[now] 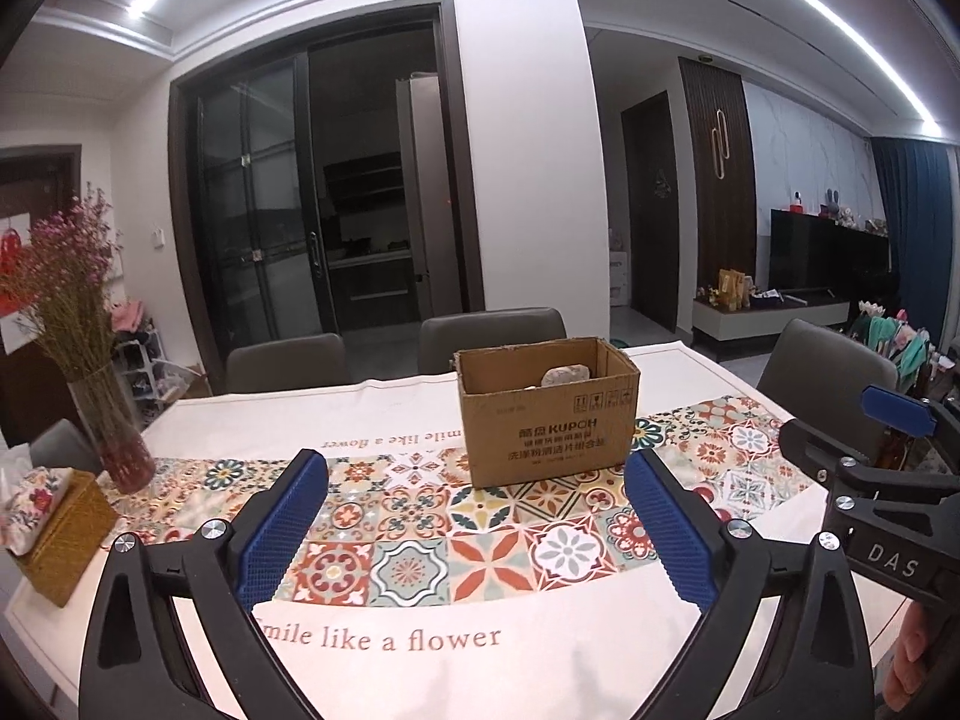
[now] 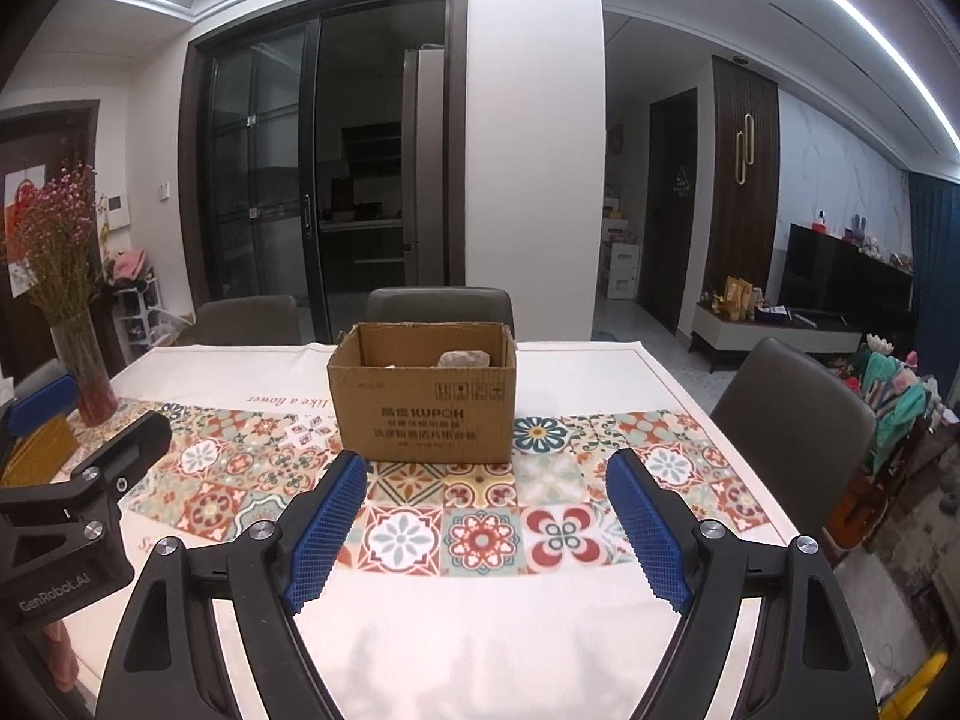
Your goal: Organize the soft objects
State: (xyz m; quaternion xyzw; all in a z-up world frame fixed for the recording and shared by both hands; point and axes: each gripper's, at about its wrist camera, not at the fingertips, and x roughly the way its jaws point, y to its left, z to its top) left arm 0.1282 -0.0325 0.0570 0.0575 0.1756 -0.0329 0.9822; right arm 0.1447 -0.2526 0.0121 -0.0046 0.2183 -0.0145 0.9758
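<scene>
A brown cardboard box (image 1: 549, 420) (image 2: 427, 405) stands open-topped in the middle of the patterned tablecloth. A pale, crumpled soft object (image 1: 564, 374) (image 2: 463, 358) peeks over its rim; whatever else lies inside is hidden. My left gripper (image 1: 477, 471) hovers over the near part of the table, short of the box, with its blue-padded jaws spread wide and nothing between them. My right gripper (image 2: 486, 471) is likewise open and empty, in front of the box. Each gripper shows at the edge of the other's view, the right gripper (image 1: 894, 411) and the left gripper (image 2: 42, 399) side by side.
A glass vase of dried pink flowers (image 1: 90, 360) (image 2: 72, 324) stands at the table's left. A woven tissue box (image 1: 54, 534) sits near the left front corner. Grey chairs (image 1: 492, 339) (image 2: 792, 414) line the far and right sides of the table (image 1: 690, 360).
</scene>
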